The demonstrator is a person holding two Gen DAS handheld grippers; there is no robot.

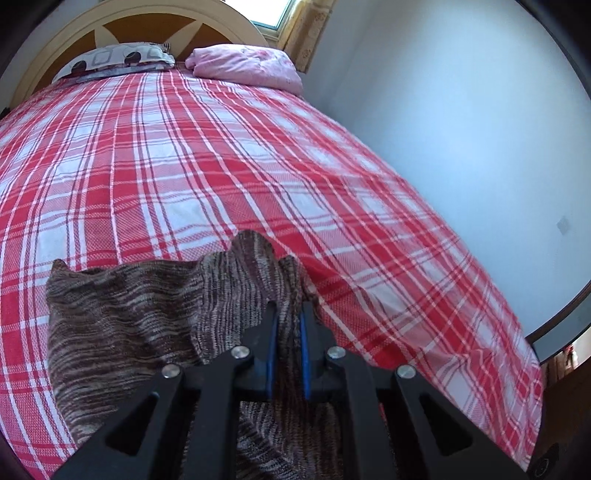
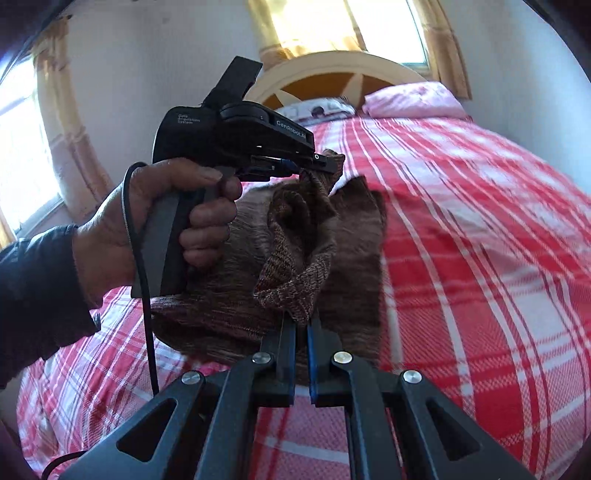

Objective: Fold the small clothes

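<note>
A brown, streaky knitted garment (image 1: 125, 317) hangs above the red-and-white plaid bedspread (image 1: 184, 155). My left gripper (image 1: 289, 308) is shut on a bunched edge of it, cloth running between its blue pads. In the right wrist view the same garment (image 2: 295, 236) sags between both tools. My right gripper (image 2: 301, 319) is shut on a ribbed edge at the near end. The left gripper (image 2: 325, 162), held by a hand (image 2: 147, 221) in a dark sleeve, pinches the far end higher up. The garment's lower part drapes down onto the bedspread (image 2: 480, 258).
At the head of the bed lie a patterned pillow (image 1: 118, 59) and a folded pink blanket (image 1: 247, 66) against a curved headboard (image 1: 147, 18). A pale wall (image 1: 461, 147) runs close along the bed's right side. A black cable (image 2: 142, 295) hangs from the left tool.
</note>
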